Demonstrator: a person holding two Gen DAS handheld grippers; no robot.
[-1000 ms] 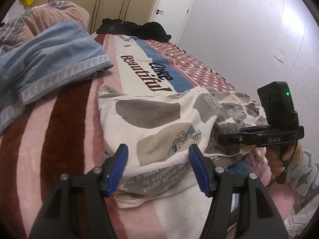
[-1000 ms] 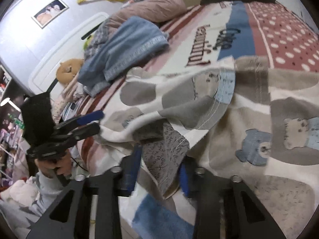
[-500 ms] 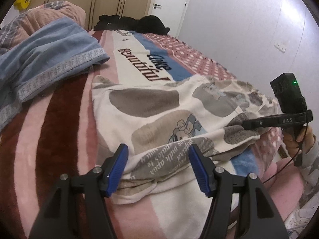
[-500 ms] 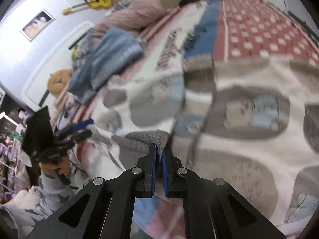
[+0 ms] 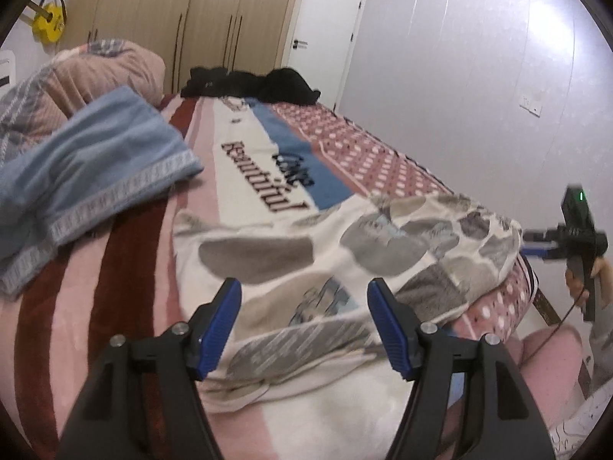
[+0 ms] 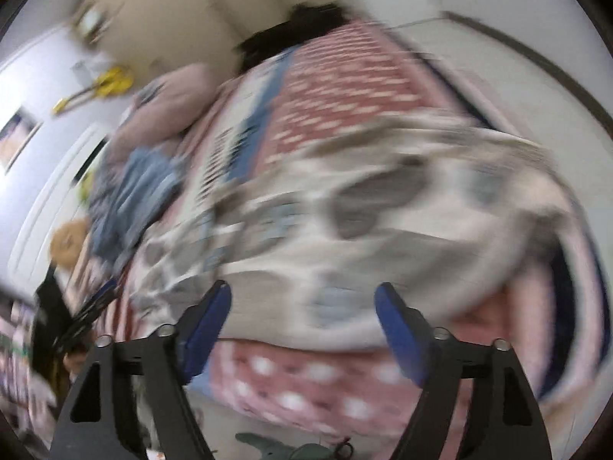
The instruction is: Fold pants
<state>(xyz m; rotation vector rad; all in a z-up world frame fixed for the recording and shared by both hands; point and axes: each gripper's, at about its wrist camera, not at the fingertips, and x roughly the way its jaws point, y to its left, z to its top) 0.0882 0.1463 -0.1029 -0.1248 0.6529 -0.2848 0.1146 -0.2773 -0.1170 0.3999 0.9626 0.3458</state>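
Observation:
Cream pants (image 5: 306,264) with grey patches and bear prints lie spread across the near end of the bed. My left gripper (image 5: 306,324) hovers over their near edge. Its jaws are opening, and the cloth lies below and between the blue pads (image 5: 224,326) without being pressed. In the blurred right wrist view the pants (image 6: 364,230) reach the bed's edge. My right gripper (image 6: 302,324) stands just off that edge, its jaws opening wide with nothing gripped. The left wrist view shows the right gripper (image 5: 536,247) at the far right, held by a hand (image 5: 599,272).
A folded blue blanket (image 5: 88,180) and a pink quilt (image 5: 99,73) lie at the bed's left. Black clothes (image 5: 249,84) sit at the far end before the wardrobe (image 5: 172,19). A white wall runs along the right. The striped bedspread (image 5: 126,268) shows left of the pants.
The right gripper let go of the pants fabric, opened wide and swung back to the bed's edge. The pants now lie flatter. The left gripper rose a little and widened slightly.

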